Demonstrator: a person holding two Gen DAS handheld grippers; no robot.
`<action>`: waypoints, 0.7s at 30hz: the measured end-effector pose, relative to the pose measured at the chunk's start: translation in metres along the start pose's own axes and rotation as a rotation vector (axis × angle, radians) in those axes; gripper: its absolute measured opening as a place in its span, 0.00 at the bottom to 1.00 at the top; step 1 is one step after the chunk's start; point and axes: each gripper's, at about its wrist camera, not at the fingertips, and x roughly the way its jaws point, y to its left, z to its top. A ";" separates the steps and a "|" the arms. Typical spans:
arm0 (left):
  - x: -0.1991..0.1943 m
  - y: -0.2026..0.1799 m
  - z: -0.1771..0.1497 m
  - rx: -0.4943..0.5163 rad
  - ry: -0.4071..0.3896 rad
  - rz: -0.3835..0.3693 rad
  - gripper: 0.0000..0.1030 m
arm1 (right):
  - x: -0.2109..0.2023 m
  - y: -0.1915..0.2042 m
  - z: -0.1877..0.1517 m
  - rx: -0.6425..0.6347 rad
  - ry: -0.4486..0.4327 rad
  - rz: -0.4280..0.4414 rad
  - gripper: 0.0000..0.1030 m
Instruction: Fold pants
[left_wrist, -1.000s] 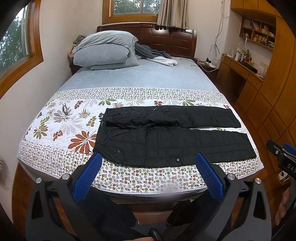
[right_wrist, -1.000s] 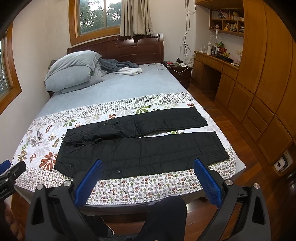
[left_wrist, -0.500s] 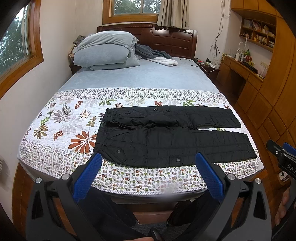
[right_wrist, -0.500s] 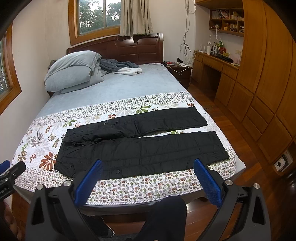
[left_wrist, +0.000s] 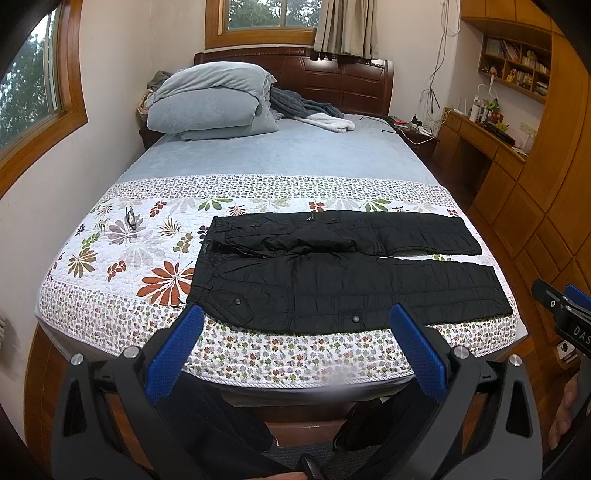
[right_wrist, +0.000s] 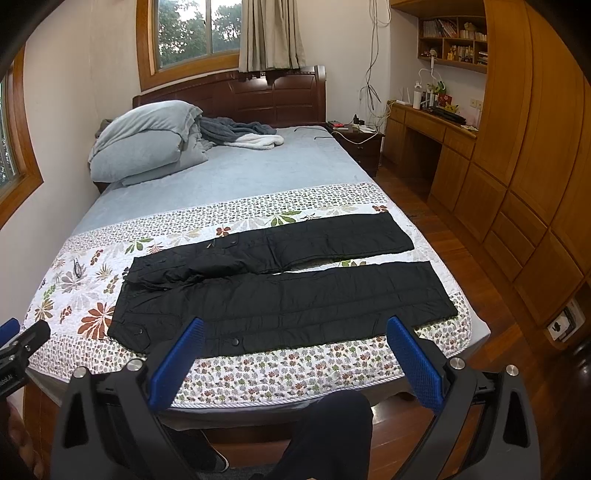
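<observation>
Black quilted pants (left_wrist: 343, 273) lie flat and unfolded on the floral quilt (left_wrist: 122, 251) at the foot of the bed, waistband to the left, both legs stretched to the right. They also show in the right wrist view (right_wrist: 288, 291). My left gripper (left_wrist: 295, 325) is open and empty, held short of the bed's near edge, in front of the waist and near leg. My right gripper (right_wrist: 293, 336) is open and empty, also short of the near edge, in front of the near leg.
Grey pillows (left_wrist: 214, 99) and a crumpled blanket (left_wrist: 314, 110) lie at the head of the bed. Glasses (left_wrist: 130, 218) rest on the quilt left of the pants. A wooden desk and cabinets (right_wrist: 517, 166) line the right wall. The person's legs (right_wrist: 328, 435) stand below the bed edge.
</observation>
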 end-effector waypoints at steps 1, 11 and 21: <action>0.000 0.000 0.000 0.001 0.000 0.002 0.97 | 0.000 -0.001 0.000 0.000 -0.001 0.001 0.97; -0.003 0.001 0.001 -0.004 -0.003 0.006 0.97 | -0.001 -0.001 -0.001 -0.005 0.000 0.009 0.97; -0.001 0.001 0.002 -0.004 0.001 0.003 0.97 | 0.000 0.000 -0.001 -0.006 0.005 0.008 0.97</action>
